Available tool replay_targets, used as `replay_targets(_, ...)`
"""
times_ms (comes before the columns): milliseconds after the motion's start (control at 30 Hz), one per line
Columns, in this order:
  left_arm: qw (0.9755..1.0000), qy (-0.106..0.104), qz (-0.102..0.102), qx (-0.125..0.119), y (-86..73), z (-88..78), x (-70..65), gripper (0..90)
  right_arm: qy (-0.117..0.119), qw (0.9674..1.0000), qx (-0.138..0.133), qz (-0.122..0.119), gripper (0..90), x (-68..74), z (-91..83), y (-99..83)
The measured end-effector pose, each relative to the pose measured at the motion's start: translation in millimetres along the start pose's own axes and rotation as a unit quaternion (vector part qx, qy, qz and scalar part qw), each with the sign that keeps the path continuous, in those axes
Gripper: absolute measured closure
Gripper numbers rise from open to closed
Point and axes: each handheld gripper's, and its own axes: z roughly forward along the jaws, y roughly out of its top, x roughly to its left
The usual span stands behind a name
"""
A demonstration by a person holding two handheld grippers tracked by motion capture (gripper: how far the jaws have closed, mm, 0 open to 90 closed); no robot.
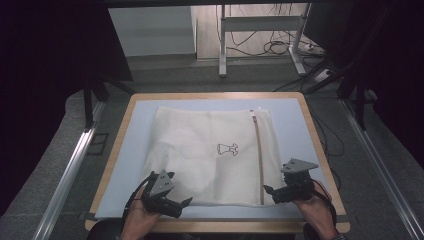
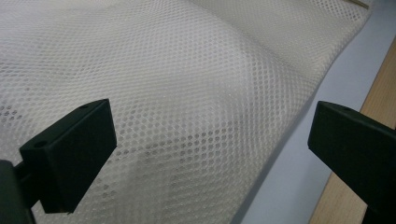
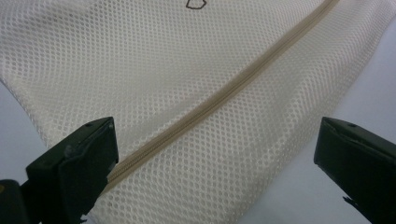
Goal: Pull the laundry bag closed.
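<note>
A cream mesh laundry bag (image 1: 210,155) lies flat on the pale blue mat (image 1: 130,150). A tan zipper (image 1: 258,155) runs down its right side, and a small black garment logo (image 1: 227,149) is printed near its middle. My left gripper (image 1: 175,206) hovers open over the bag's near left corner, with mesh (image 2: 201,107) spread between its jaws. My right gripper (image 1: 272,192) stands open at the near right corner, its jaws straddling the zipper (image 3: 224,100) and the bag's edge. Nothing is held by either.
The mat sits on a wooden table (image 1: 320,150) with its light rim showing all round. Beyond it are a grey floor, metal rails (image 1: 75,160) on both sides, a desk frame (image 1: 260,30) and loose cables (image 1: 280,47) at the back.
</note>
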Motion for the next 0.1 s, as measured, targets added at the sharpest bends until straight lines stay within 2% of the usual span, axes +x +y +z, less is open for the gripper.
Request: replay_targets(100,1.0000,-0.001,0.003,-0.001,1.4,0.3,-1.1,1.1,0.000,1.0000,-0.001,0.003,0.0,-1.3,-1.3,-1.4)
